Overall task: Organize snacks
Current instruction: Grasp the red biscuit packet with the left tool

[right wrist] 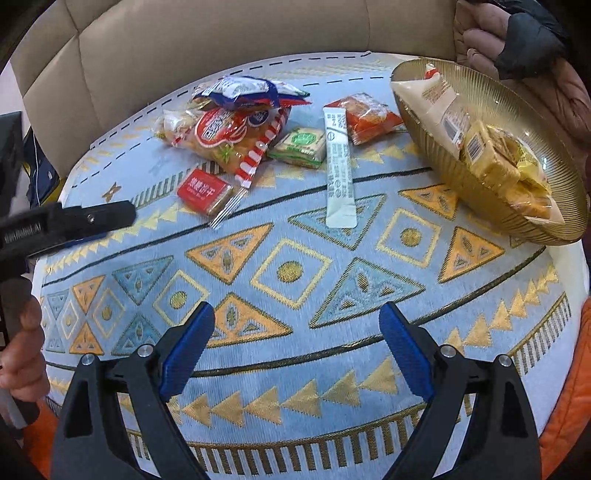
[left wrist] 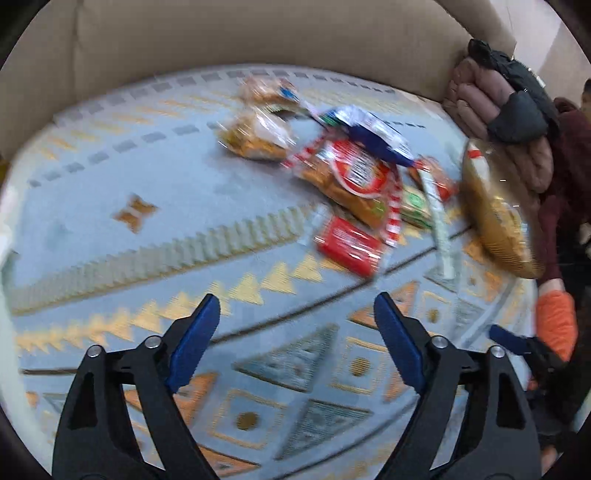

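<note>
We see a pale blue patterned tablecloth (right wrist: 295, 258) with yellow triangles and diamonds, backed by a beige sofa (right wrist: 221, 33) at twelve o'clock, with padded jackets (right wrist: 535, 40) heaped at one o'clock. In the right wrist view the snacks sit toward the far half: a pile of bags (right wrist: 232, 122) at eleven o'clock, a small red packet (right wrist: 205, 192) just in front of it, a green packet (right wrist: 301, 146), a long white sachet (right wrist: 339, 166) and an orange packet (right wrist: 365, 116) near twelve. A gold ribbed bowl (right wrist: 480, 192) at two o'clock already holds wrapped snacks. Our right gripper (right wrist: 297, 350) hovers low over bare cloth, fingers spread and empty. Our left gripper (left wrist: 295, 339) is likewise spread, holding nothing; its view is blurred. At nine o'clock our left hand (right wrist: 22, 354) grips its handle. The near half of the cloth lies open, its fringed edge at six o'clock.
</note>
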Demonstrator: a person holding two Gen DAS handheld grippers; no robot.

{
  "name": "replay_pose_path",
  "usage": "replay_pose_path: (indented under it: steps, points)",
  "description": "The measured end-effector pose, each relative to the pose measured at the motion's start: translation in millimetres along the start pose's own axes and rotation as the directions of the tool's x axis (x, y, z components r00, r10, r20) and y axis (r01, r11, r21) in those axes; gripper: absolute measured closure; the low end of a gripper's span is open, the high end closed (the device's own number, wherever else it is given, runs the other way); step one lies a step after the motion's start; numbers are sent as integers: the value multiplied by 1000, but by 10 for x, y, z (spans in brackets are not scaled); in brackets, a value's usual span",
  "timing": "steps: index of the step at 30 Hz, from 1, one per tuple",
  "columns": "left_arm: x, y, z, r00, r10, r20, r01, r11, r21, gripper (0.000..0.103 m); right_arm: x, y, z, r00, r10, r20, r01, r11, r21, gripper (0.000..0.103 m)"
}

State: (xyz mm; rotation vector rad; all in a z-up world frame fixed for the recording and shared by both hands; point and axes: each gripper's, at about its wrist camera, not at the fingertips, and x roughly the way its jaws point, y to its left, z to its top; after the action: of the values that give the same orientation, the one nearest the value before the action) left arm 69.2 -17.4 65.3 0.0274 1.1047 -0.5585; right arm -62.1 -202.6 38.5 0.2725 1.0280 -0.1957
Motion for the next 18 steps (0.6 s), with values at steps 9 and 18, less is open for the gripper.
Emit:
replay_pose_path:
  steps: [9,18]
  points:
    - [517,-75,242,985,-147,-85,116,948,-298,32,-149,-229,65,999,19,30,-22,997,76,13]
    - [787,-301,390,995,52,-85,-77,942,-326,33,-204,-364,111,998,57,39,-62,990,128,13]
